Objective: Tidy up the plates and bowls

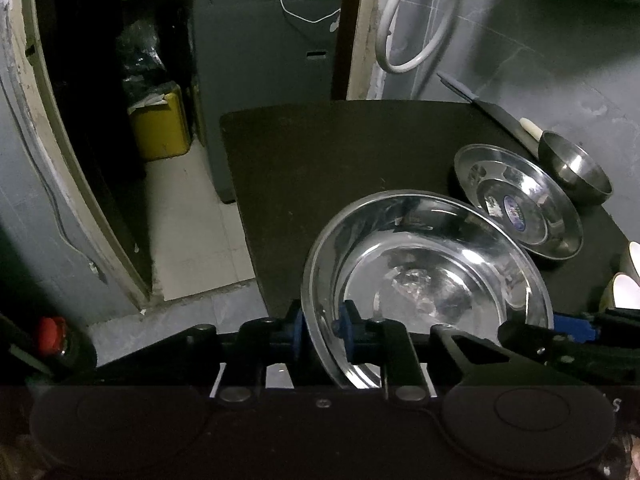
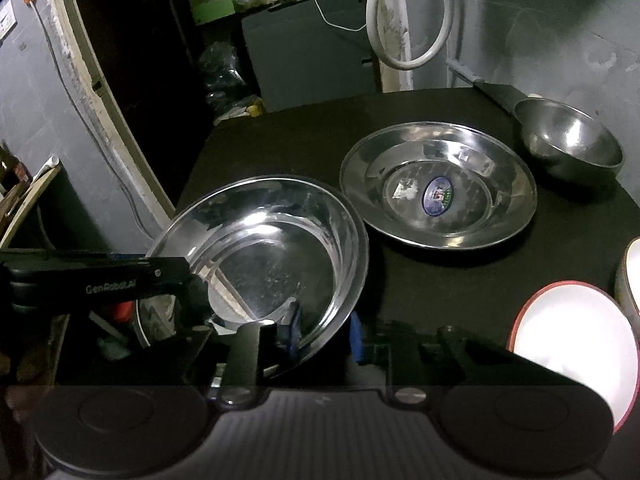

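My left gripper is shut on the rim of a large steel plate, holding it tilted over the near edge of the dark table. The same plate shows in the right wrist view, where my right gripper also straddles its near rim with a blue pad on each side; the left gripper's body is at its left. A second steel plate with a blue sticker lies flat behind it; it also shows in the left wrist view. A small steel bowl stands at the back right.
White bowls with red rims sit at the table's right front. A knife lies at the back right, near the wall. A doorway, a yellow bin and a grey cabinet are left of the table. A white hose hangs on the wall.
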### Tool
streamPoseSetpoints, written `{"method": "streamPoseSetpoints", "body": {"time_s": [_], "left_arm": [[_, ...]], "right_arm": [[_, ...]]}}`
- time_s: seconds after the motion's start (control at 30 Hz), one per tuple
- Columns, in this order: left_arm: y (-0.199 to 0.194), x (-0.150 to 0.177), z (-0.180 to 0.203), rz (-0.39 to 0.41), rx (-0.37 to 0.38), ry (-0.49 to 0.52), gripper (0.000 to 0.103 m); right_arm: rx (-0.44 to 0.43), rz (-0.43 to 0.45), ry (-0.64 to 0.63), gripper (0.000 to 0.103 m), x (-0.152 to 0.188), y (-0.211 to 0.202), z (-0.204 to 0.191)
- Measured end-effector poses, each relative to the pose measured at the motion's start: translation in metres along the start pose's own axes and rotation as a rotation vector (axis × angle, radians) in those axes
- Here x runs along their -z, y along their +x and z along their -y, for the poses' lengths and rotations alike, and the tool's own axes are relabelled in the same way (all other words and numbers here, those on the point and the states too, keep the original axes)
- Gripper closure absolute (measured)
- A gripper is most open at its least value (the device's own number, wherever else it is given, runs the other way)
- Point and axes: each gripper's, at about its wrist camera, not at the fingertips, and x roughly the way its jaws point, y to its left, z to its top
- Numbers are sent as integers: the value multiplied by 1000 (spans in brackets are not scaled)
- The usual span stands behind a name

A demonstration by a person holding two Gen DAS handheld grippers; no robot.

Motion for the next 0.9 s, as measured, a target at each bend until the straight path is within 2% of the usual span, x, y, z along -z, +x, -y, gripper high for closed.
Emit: {"method": "streamPoseSetpoints", "body": {"time_s": [0.43,0.9], "left_arm": [[-36,4,9,81,29,69,85],[-78,26,38,61,152,183,83]], "right_arm": [[-16,89,21,77,2,-38,4],[19,123,70,77,35,-109,14]]}}
